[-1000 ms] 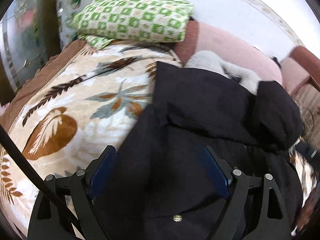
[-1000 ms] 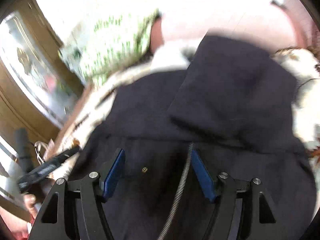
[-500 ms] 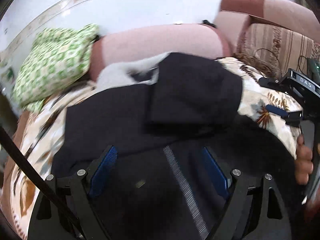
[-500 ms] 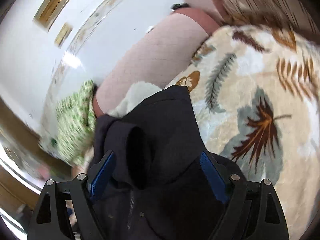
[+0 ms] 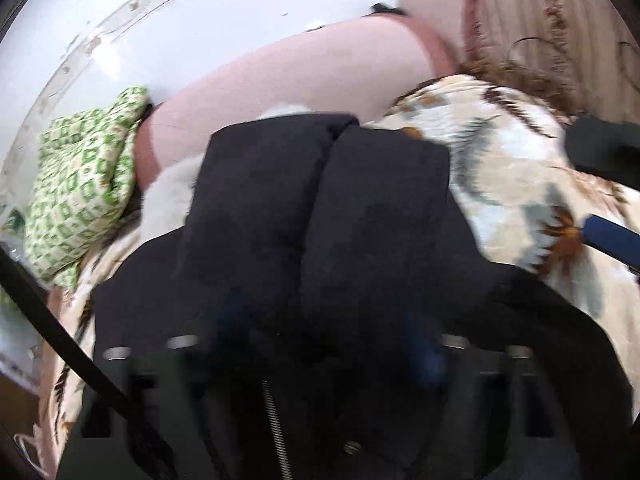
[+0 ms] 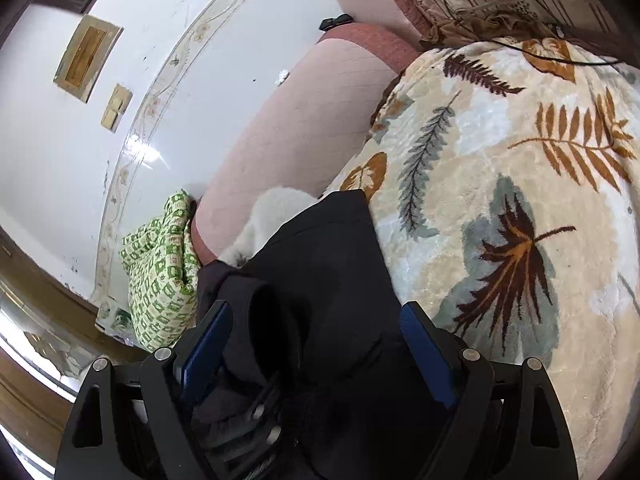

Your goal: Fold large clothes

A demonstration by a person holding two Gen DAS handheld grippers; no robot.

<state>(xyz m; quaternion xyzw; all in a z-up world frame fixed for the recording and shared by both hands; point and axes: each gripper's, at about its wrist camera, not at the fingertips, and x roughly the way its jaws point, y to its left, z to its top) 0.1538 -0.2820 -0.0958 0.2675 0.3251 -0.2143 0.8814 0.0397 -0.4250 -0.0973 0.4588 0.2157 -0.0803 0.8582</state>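
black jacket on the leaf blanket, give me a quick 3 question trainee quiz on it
1. True or false: the black jacket lies on the leaf-print blanket.
2. Which pads show clearly spread with jacket fabric between them? A) right gripper B) left gripper
3. Fill in: the folded cloth by the wall is white and ____.

Key: 1 true. 2 A; the left gripper's jaws have just been closing on the jacket, though blur hides the pads. 3 green.

Readable text: we are finding none in either view.
Black jacket (image 5: 320,220): we are seeing no label.
Wall plates (image 6: 86,58) at ten o'clock: we are reading nothing.
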